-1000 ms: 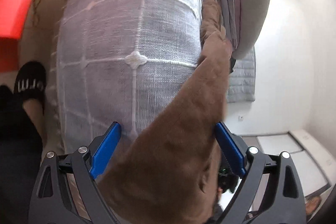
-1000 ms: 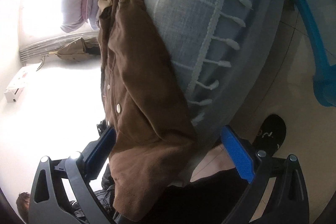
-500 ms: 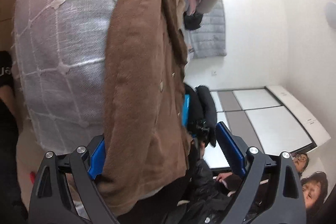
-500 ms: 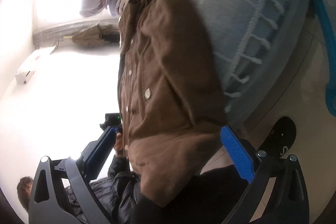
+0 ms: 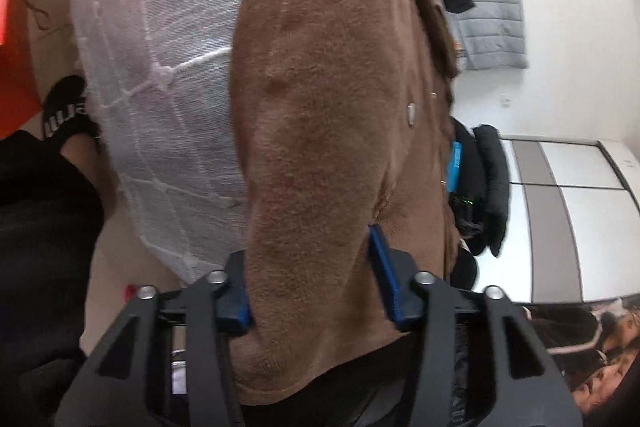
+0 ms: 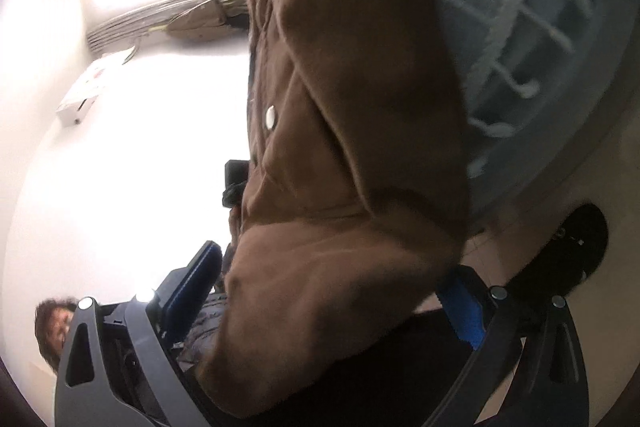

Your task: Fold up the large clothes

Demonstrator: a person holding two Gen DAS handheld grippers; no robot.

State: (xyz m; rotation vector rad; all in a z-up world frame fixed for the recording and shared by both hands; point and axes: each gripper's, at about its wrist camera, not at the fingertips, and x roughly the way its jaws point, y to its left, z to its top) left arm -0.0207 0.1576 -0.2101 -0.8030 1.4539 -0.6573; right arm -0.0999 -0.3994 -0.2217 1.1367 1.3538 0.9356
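Brown jacket (image 5: 332,115) is clenched by left gripper (image 5: 312,287); right gripper (image 6: 328,291) seems clamped at its hem, toward twelve o'clock, presumably for spreading over the bed (image 5: 172,39).

The left gripper (image 5: 312,279) now clamps narrower on the brown jacket (image 5: 332,99) — the right gripper (image 6: 336,291) narrows less, its jaws wider apart.

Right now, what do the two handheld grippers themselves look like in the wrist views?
The left gripper has a black frame of angular struts with triangular cutouts, silver round screw heads at the joints, and bright blue finger pads. The right gripper is the same build: dark grey-black frame, silver screws, ribbed blue pads. No cables, markings or sleeves are visible.
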